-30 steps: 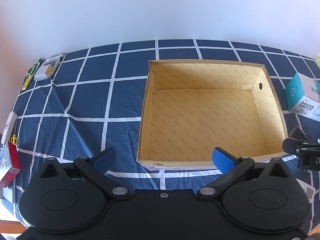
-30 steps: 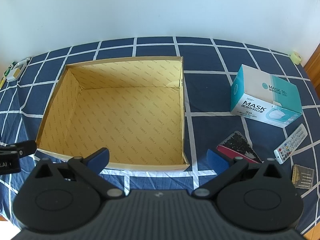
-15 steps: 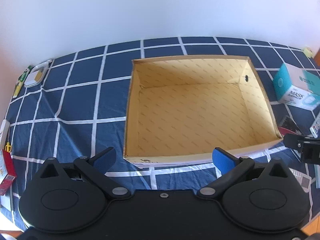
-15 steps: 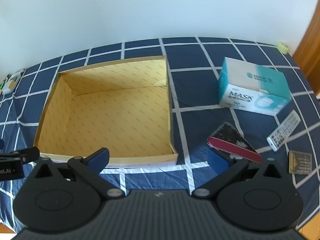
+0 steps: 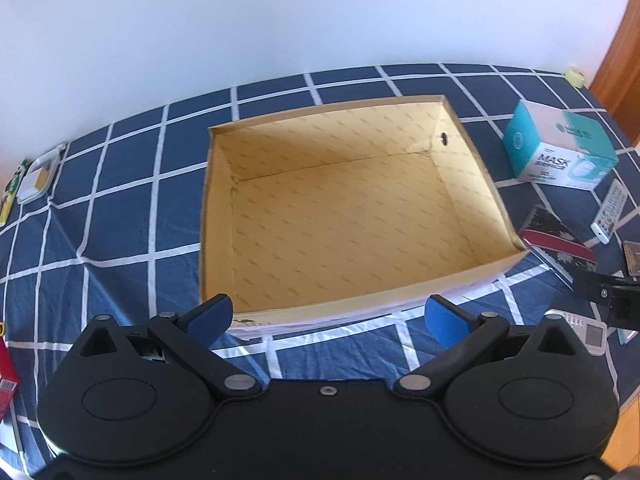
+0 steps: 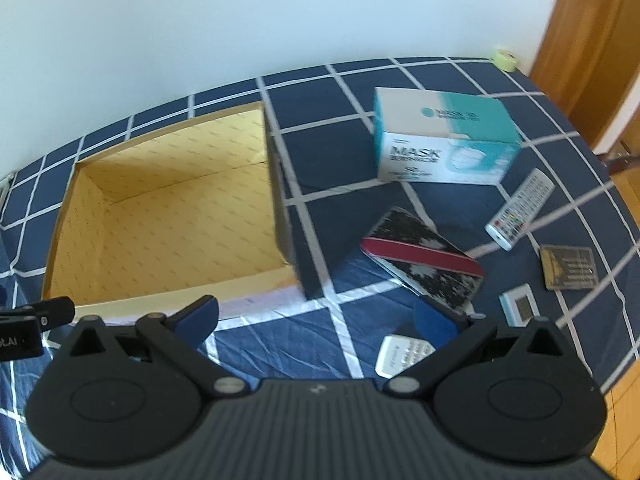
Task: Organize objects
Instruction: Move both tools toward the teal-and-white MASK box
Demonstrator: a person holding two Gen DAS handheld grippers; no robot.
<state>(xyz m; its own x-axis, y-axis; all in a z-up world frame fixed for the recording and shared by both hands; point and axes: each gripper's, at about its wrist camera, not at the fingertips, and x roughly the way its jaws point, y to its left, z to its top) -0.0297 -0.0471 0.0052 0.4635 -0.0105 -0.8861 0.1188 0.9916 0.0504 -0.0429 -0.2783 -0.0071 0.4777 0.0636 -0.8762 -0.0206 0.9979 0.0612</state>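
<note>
An empty open cardboard box [image 5: 494, 204] [image 6: 282, 216] sits in the middle of a table with a blue checked cloth. My left gripper [image 5: 328, 318] hangs open just in front of the box's near wall, holding nothing. My right gripper [image 6: 316, 318] is open and empty too, over the cloth off the box's near right corner. Right of the box lie a teal mask box [image 6: 444, 140] [image 5: 560, 146], a black-and-white notebook with a red spine [image 6: 420, 258] [image 5: 556, 236], a white remote [image 6: 520, 208], a dark card [image 6: 568, 268], a small white screen device [image 6: 520, 306] and a white keypad remote [image 6: 402, 356].
At the far left edge lie a white flat case [image 5: 38, 178], a green-yellow tube [image 5: 10, 196] and a red packet [image 5: 6, 376]. A roll of tape [image 6: 505, 58] sits at the far right corner by a wooden door [image 6: 592, 40]. A white wall backs the table.
Both views have swung to the right. The box has slid left in the right wrist view, and more of the objects on the right have come into sight. Both grippers stayed open.
</note>
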